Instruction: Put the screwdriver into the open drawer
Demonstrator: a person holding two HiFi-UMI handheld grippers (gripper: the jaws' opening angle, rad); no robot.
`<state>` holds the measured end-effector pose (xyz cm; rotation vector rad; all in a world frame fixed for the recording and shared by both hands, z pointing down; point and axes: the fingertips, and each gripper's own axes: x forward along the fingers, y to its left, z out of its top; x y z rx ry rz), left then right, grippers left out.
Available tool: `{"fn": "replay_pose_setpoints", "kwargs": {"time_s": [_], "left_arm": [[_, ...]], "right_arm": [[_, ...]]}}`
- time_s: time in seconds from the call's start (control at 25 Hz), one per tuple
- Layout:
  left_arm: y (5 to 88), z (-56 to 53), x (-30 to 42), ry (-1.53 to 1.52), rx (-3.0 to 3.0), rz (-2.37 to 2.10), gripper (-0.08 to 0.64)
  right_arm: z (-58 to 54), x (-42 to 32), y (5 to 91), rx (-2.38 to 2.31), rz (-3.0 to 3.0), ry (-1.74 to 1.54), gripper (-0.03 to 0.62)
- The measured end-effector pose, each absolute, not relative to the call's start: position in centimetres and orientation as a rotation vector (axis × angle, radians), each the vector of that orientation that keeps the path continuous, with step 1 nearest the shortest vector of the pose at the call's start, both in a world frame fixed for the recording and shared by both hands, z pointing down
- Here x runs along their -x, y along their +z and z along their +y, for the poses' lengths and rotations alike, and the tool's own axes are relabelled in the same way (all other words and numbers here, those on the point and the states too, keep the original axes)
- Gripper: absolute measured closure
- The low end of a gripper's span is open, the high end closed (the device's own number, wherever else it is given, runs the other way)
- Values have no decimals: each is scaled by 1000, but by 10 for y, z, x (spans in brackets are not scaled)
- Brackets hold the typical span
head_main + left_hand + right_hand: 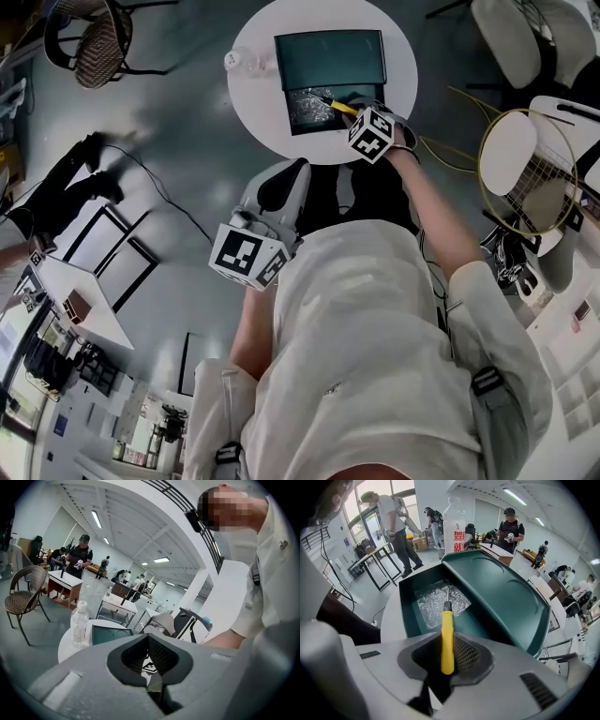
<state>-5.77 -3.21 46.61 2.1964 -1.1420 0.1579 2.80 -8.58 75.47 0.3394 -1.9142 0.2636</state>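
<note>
A yellow-handled screwdriver (pixel 447 639) (pixel 339 106) is held in my right gripper (pixel 447 660) (pixel 360 120), which is shut on its handle. The metal tip points forward over the open drawer (pixel 410 606) (pixel 309 111). The drawer is dark green, lined with crinkled clear plastic, and pulled out of a dark green cabinet (pixel 506 602) (pixel 328 58) on a round white table (pixel 253 103). My left gripper (pixel 286 183) (pixel 150 663) hangs off the table's near edge by the person's body, jaws together with nothing between them.
A clear water bottle (pixel 239 61) (pixel 454 520) (pixel 78 623) stands on the table left of the cabinet. A wicker chair (pixel 98 42) is at far left, white wire chairs (pixel 525 159) at right. A black cable (pixel 159 183) runs over the floor. People stand at tables (pixel 63 578) in the background.
</note>
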Motion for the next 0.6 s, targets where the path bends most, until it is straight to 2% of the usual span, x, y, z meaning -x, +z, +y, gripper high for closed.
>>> {"fn": "replay_pose_setpoints", "kwargs": {"time_s": [0.6], "left_arm": [[466, -33, 68, 144, -2190, -1154, 549]], "right_arm": [[-92, -26, 763, -374, -1873, 252, 509]]}}
